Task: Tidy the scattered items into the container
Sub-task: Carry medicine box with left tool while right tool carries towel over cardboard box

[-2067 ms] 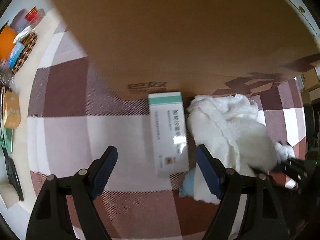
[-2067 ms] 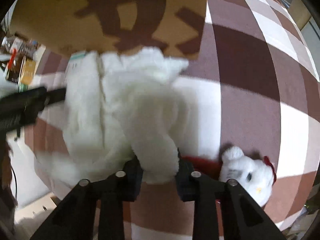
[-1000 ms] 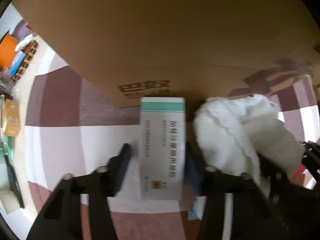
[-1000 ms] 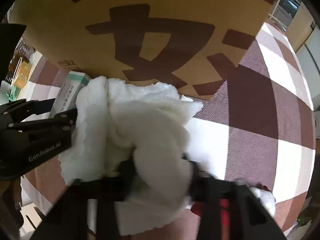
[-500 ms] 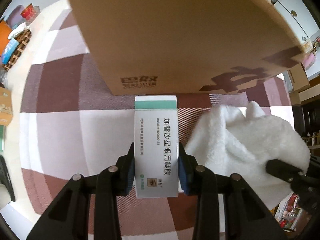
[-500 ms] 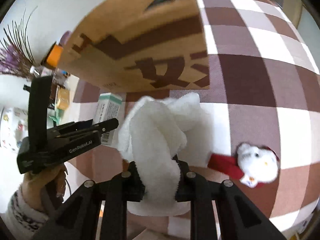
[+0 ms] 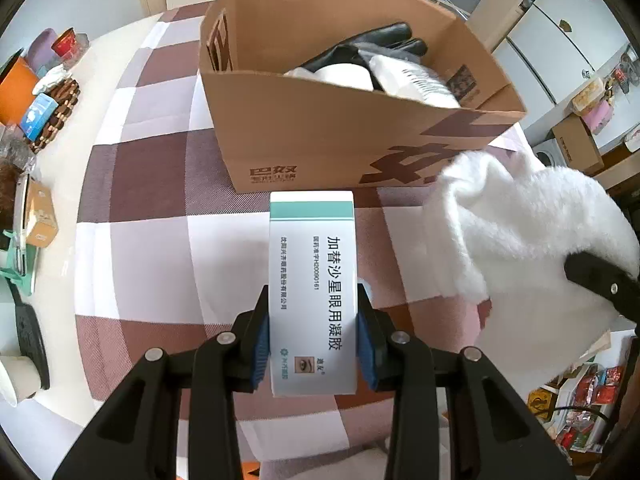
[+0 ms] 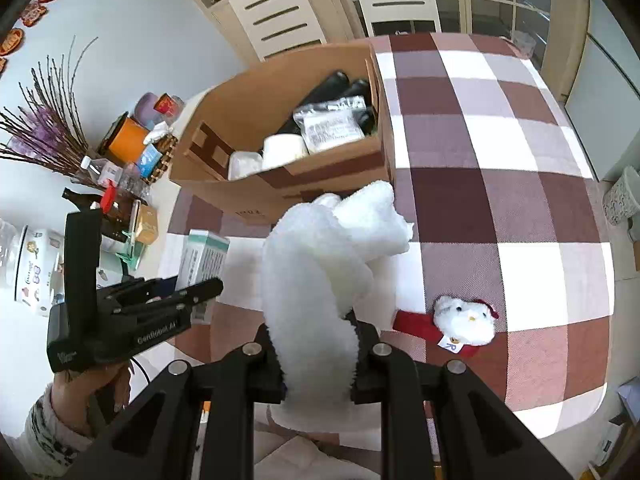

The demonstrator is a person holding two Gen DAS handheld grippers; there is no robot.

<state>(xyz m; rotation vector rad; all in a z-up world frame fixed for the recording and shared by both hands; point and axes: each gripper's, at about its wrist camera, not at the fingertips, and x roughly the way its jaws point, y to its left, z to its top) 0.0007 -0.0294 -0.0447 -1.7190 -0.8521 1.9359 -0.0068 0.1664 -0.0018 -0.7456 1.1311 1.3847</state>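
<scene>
My left tongs (image 7: 313, 344) pinching a white medicine box (image 7: 313, 292) above the checked tablecloth (image 7: 152, 264), my right tongs (image 8: 316, 354) clamped on a fluffy white towel (image 8: 316, 280), cardboard box (image 7: 320, 128) just ahead, small plush toy (image 8: 464, 320) lying on the cloth

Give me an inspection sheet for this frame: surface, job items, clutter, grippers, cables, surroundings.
Surface: checked tablecloth.
Job items: cardboard box open, gloves and packets inside; plush toy lying on the cloth.
Clutter: jars, cartons, dried branches beside the box.
Grippers: left gripper shut on medicine box; right gripper shut on white fluffy cloth.
Cables: thin black cable by the hand.
Surroundings: cabinets, windows.
</scene>
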